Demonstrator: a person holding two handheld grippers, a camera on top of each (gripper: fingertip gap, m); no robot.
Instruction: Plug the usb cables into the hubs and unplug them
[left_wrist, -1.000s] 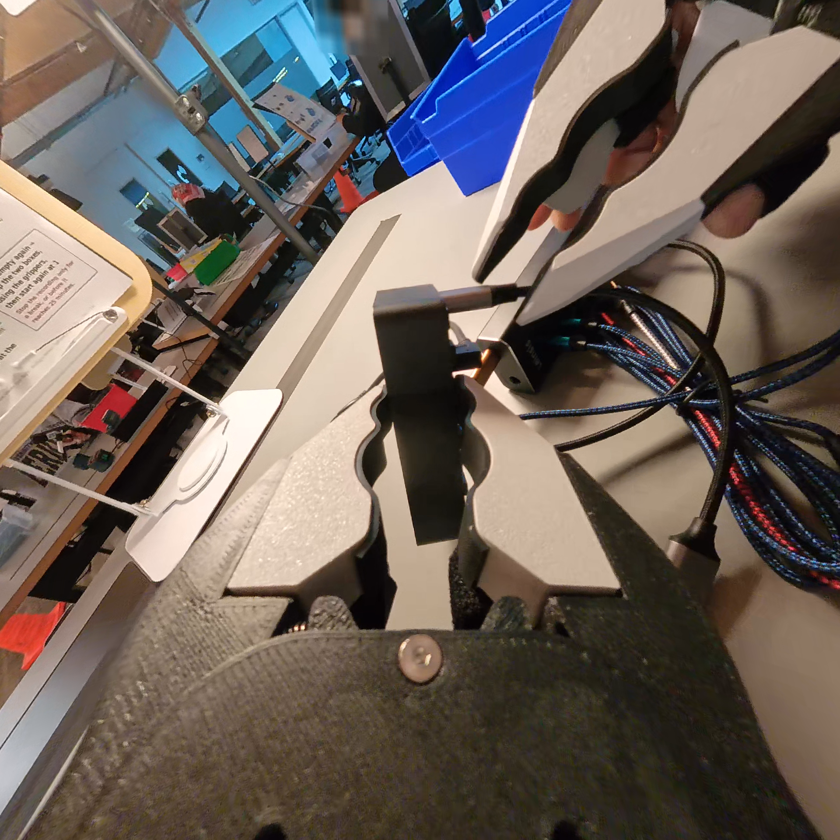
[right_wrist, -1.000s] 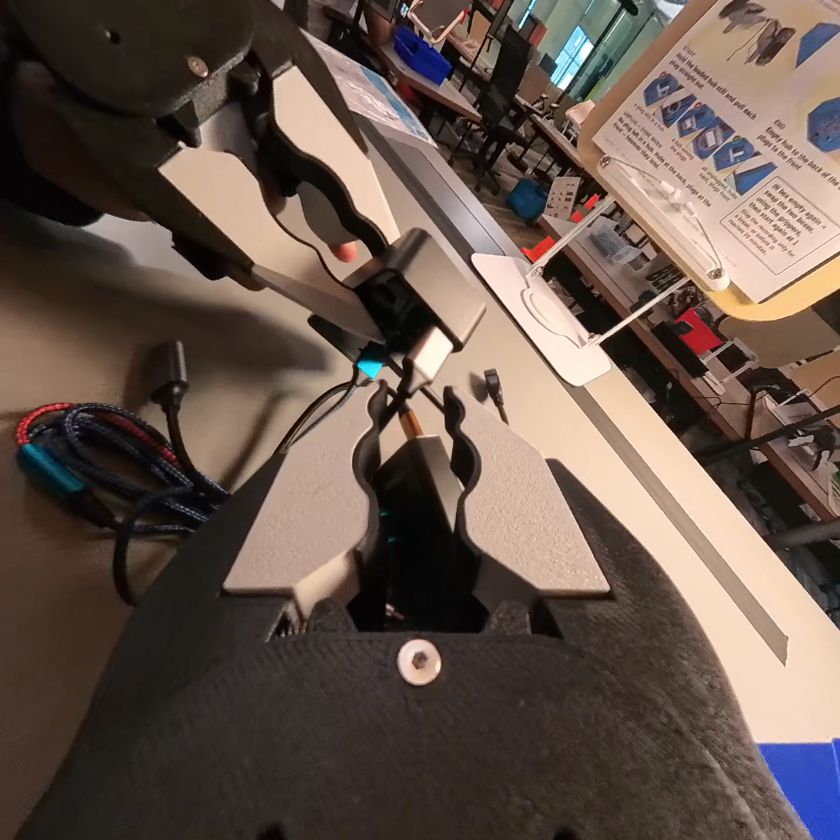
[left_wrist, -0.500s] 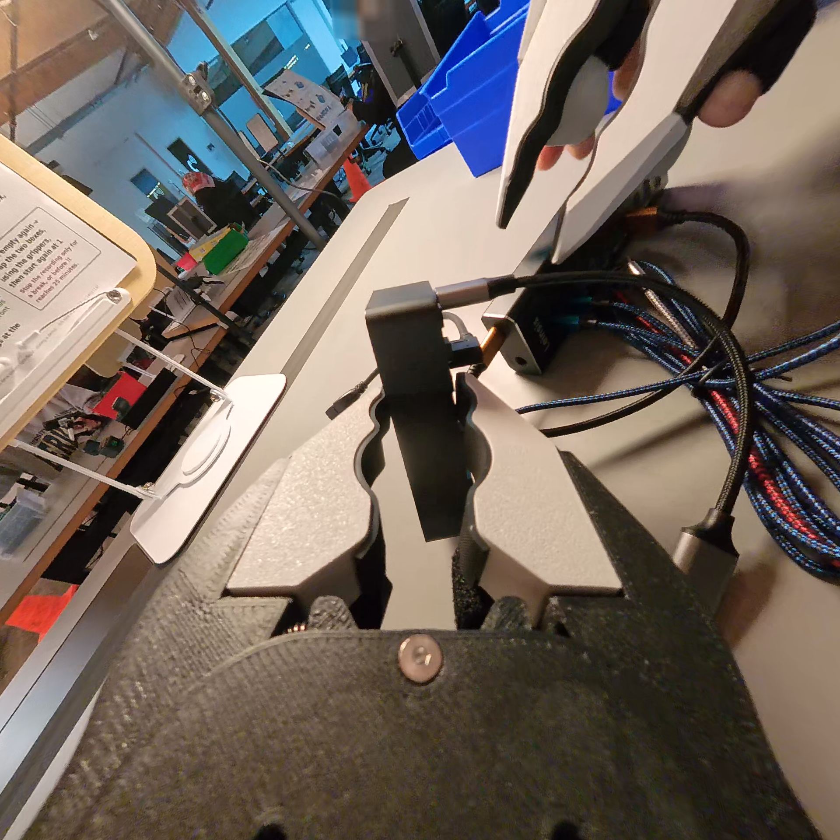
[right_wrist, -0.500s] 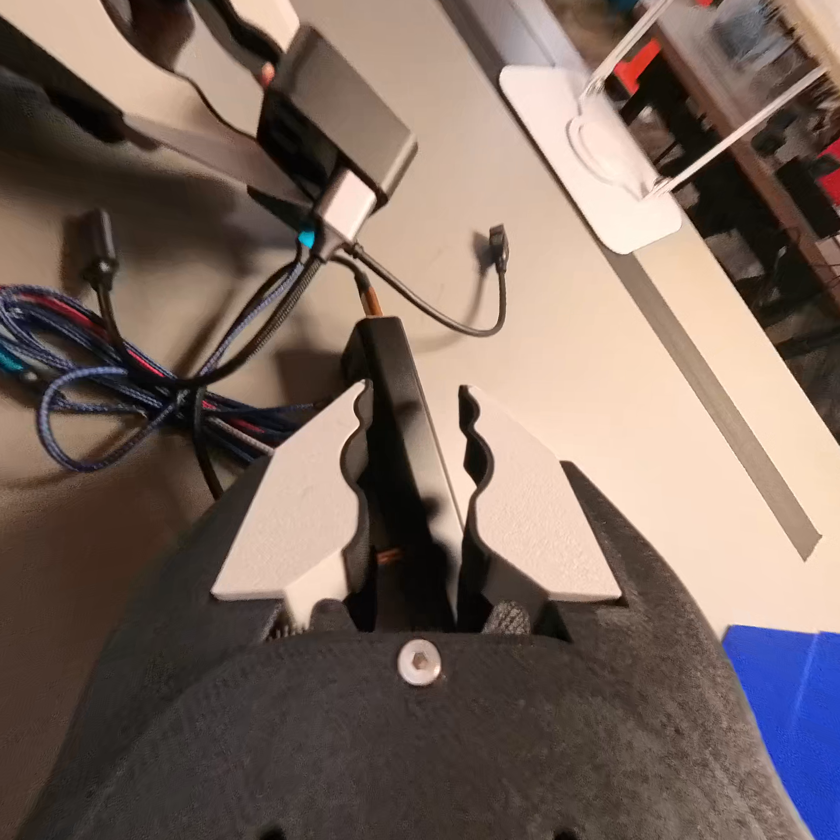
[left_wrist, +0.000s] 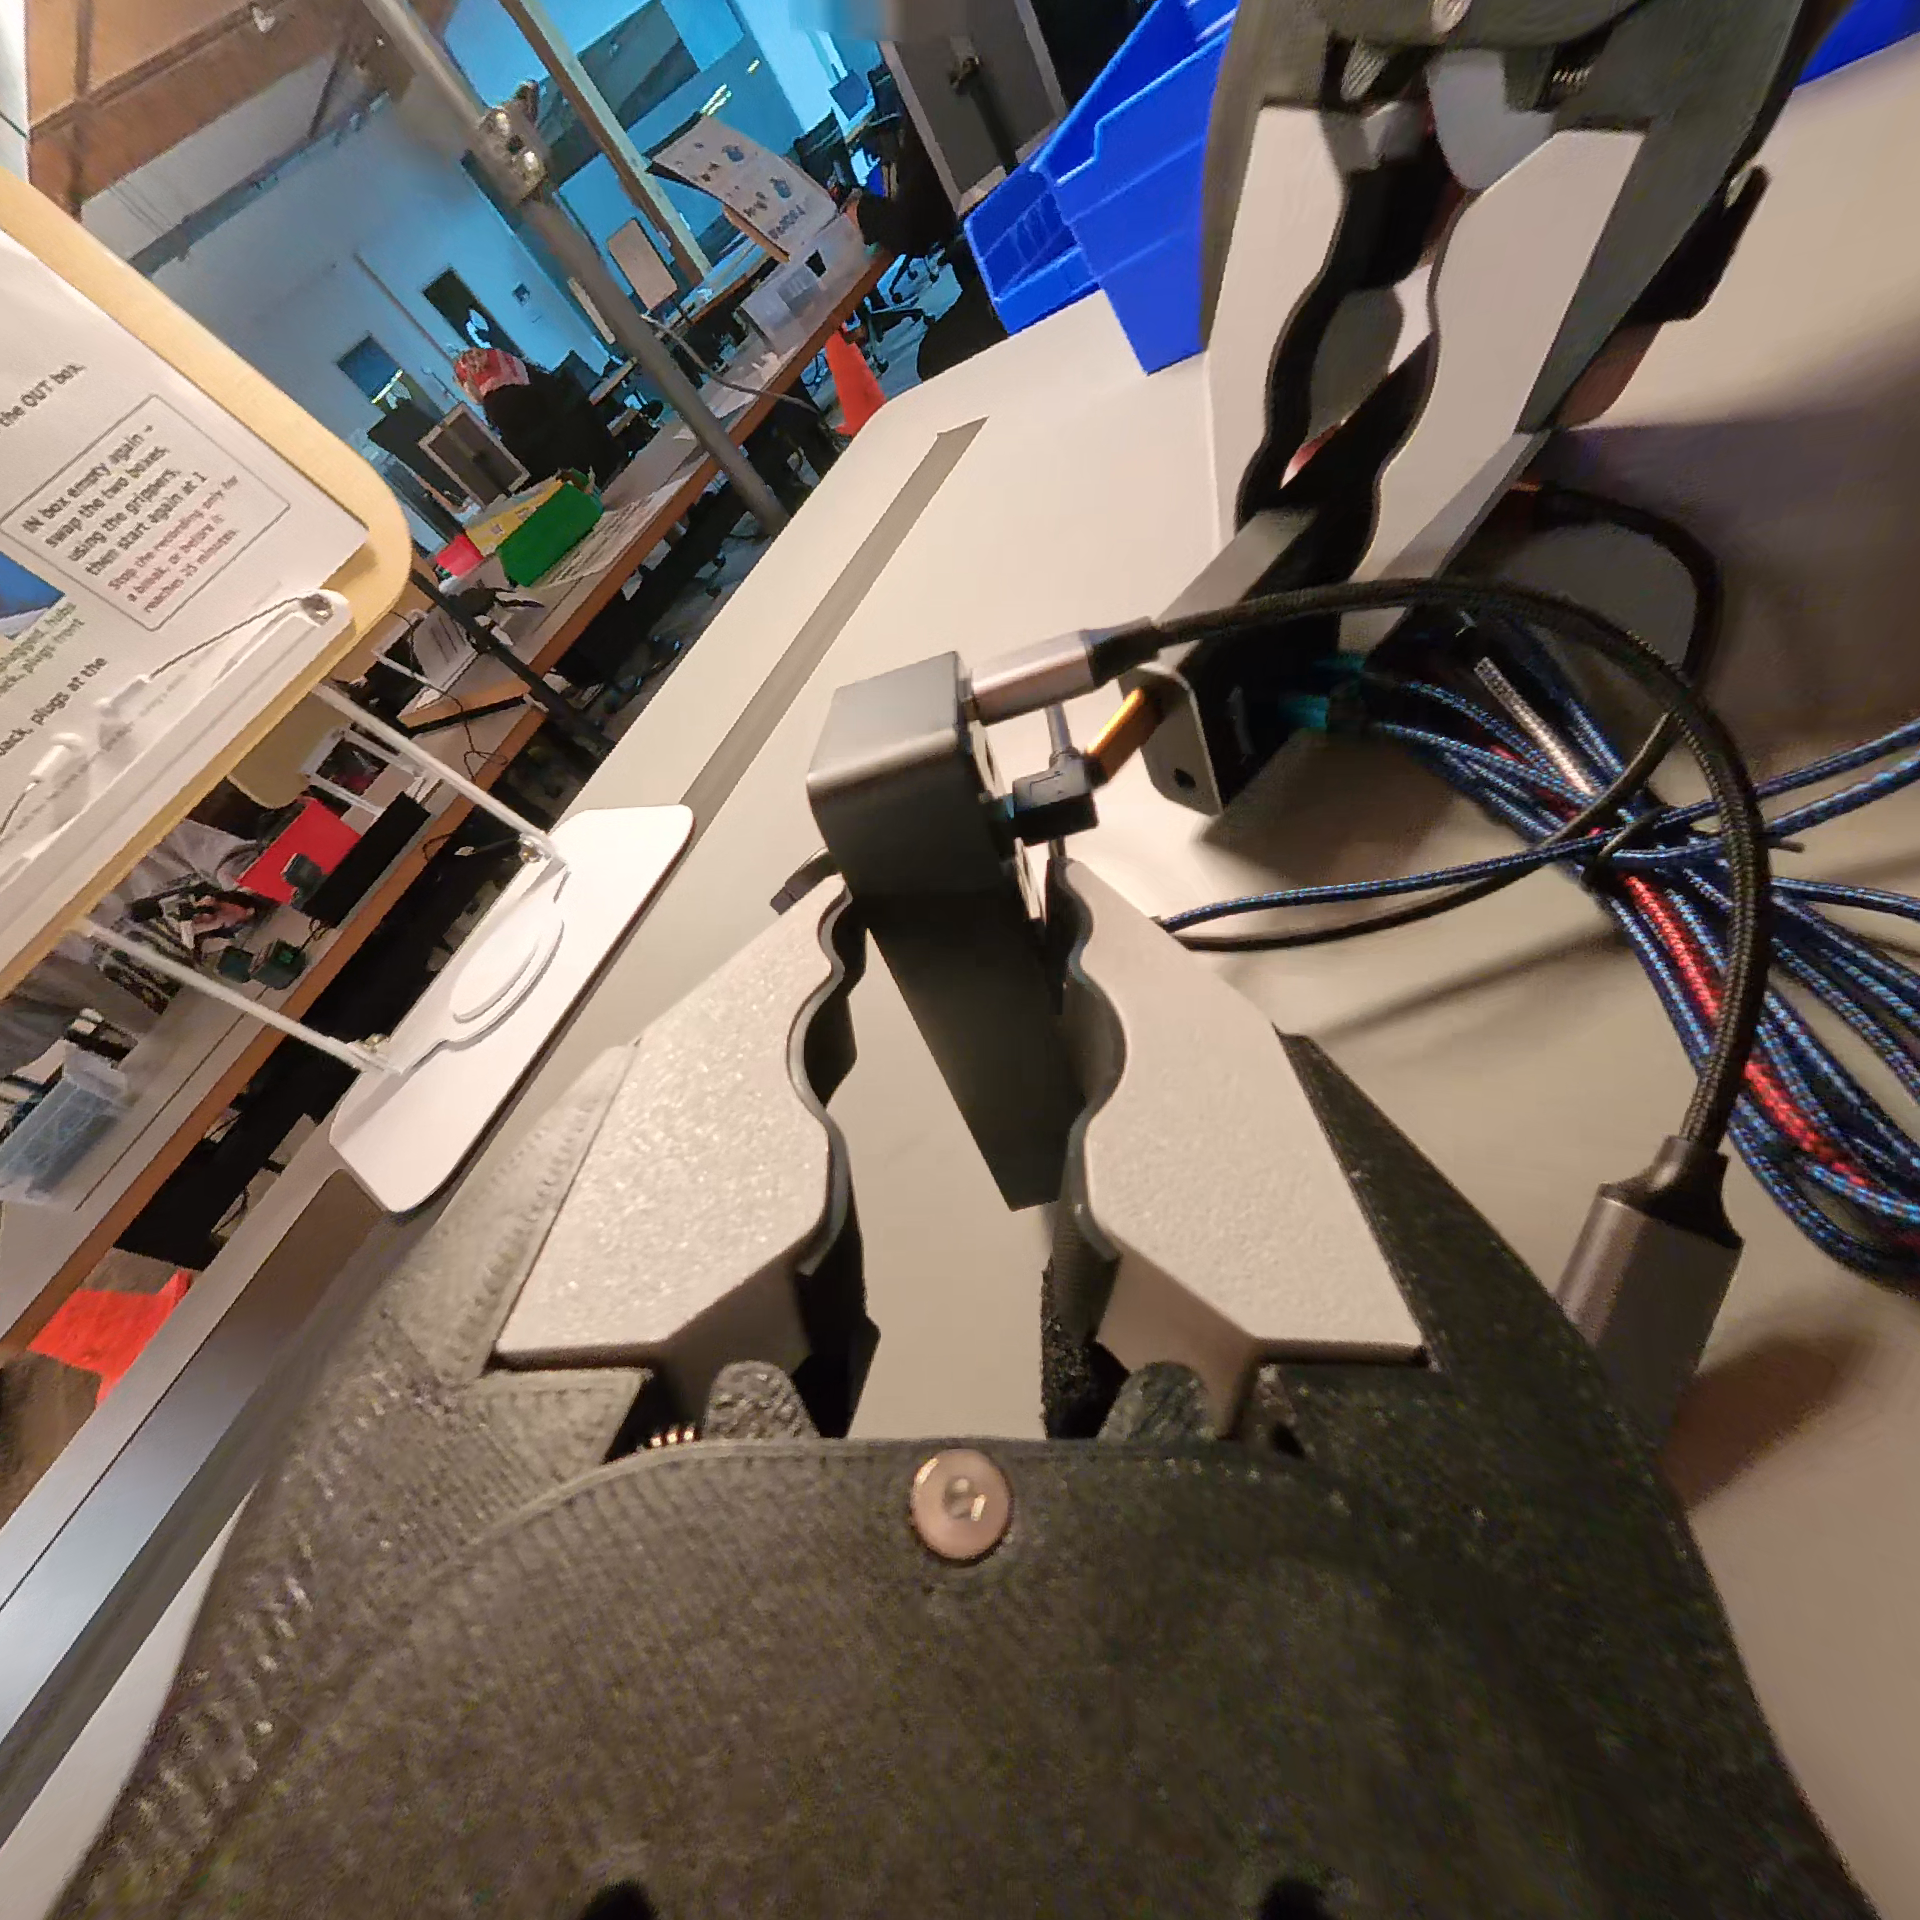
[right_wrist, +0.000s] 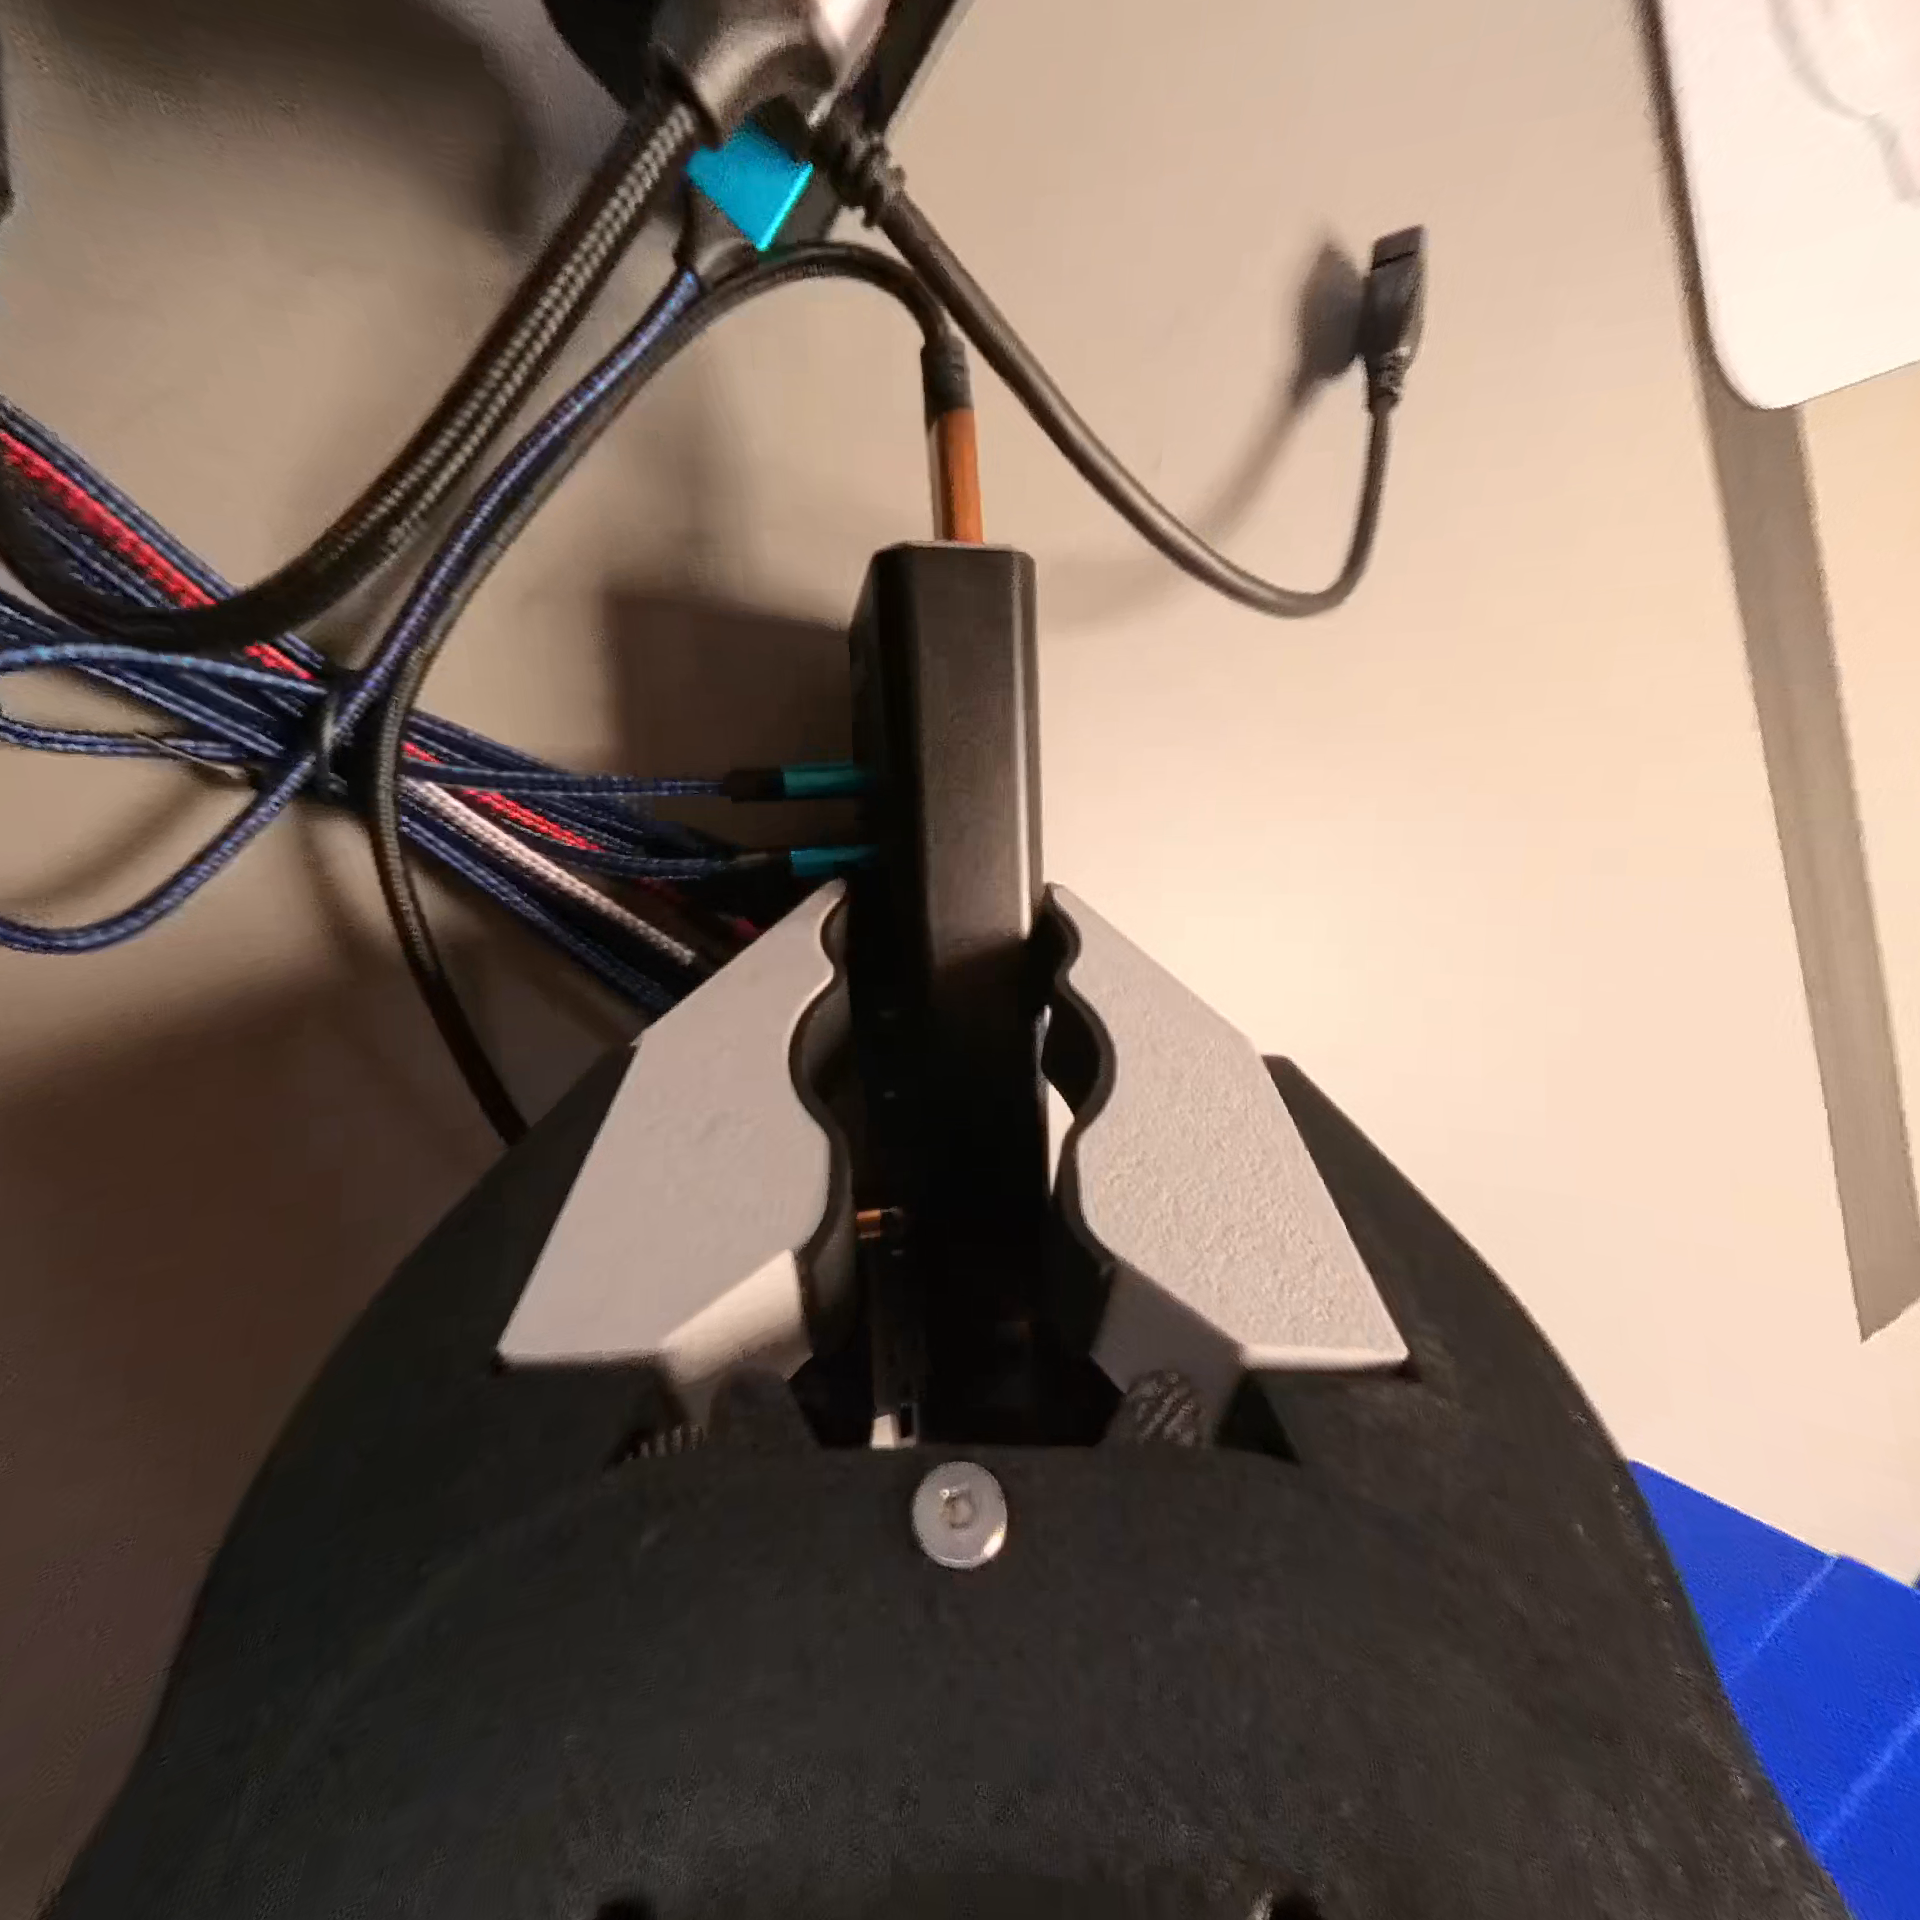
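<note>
Left wrist view: you're gripping one hub (left_wrist: 940, 935) with plugs seated at one o'clock, right gripper (left_wrist: 1382, 436) clamping the other hub (left_wrist: 1195, 727), unplugging pending.

Each gripper, left gripper (left_wrist: 951, 914) and right gripper (right_wrist: 945, 904), has grey wavy-edged fingers, a textured black body and one silver screw.

Warm indoor light, wide-angle warp, some blur

The table (left_wrist: 1091, 488) is lit warm and fairly bright, while the far room glows cold blue. The cables (right_wrist: 312, 717) and hub (right_wrist: 951, 748) cast soft shadows. The right wrist view is slightly blurred; straight edges bend near both frames' borders.
</note>
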